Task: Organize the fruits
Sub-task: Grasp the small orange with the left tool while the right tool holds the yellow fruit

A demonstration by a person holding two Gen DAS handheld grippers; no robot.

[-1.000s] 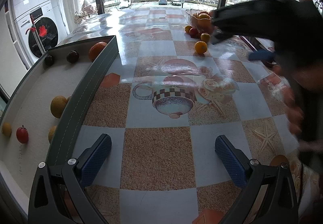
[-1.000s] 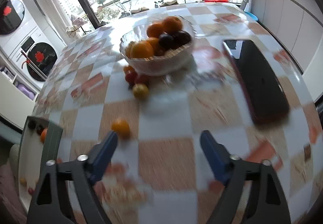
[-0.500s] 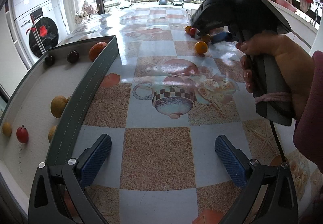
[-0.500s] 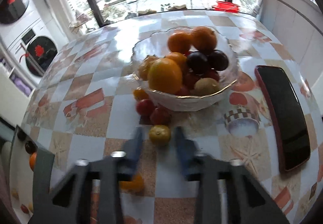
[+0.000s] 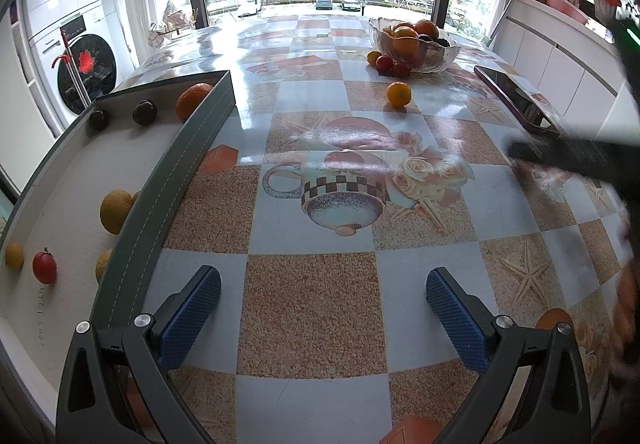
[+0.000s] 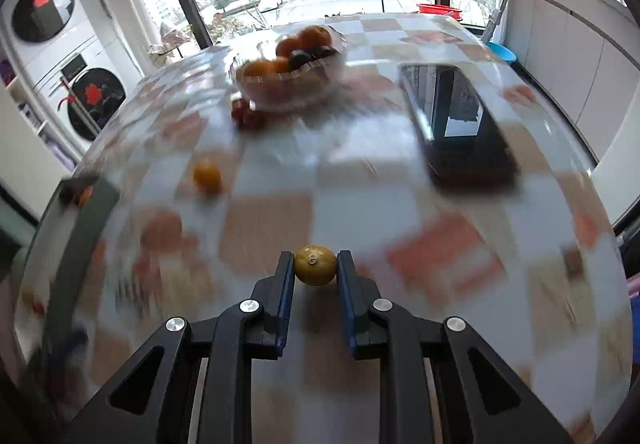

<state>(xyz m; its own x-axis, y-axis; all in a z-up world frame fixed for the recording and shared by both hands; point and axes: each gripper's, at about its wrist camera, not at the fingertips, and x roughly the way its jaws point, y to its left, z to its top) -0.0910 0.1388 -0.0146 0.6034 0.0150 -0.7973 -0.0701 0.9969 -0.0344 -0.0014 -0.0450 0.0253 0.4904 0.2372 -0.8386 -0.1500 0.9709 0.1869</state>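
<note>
My right gripper (image 6: 316,271) is shut on a small yellow-orange citrus fruit (image 6: 315,265) and holds it above the table; the view is blurred by motion. My left gripper (image 5: 322,300) is open and empty, low over the table beside the grey tray (image 5: 172,164). The tray holds several fruits: an orange (image 5: 193,101), two dark plums (image 5: 144,111), a yellow fruit (image 5: 115,210), a red tomato (image 5: 44,267). A glass bowl (image 5: 414,40) full of fruit stands at the far side, with small red fruits (image 5: 394,65) beside it and a loose orange (image 5: 399,94) in front.
A dark phone (image 5: 516,100) lies at the right of the table; it also shows in the right wrist view (image 6: 456,124). The right arm (image 5: 576,156) crosses the left wrist view's right edge as a dark blur. Washing machines (image 5: 76,56) stand to the left.
My right gripper closed on the small citrus fruit near the bowl, lifted it and pulled back toward me. My left gripper has not moved.
</note>
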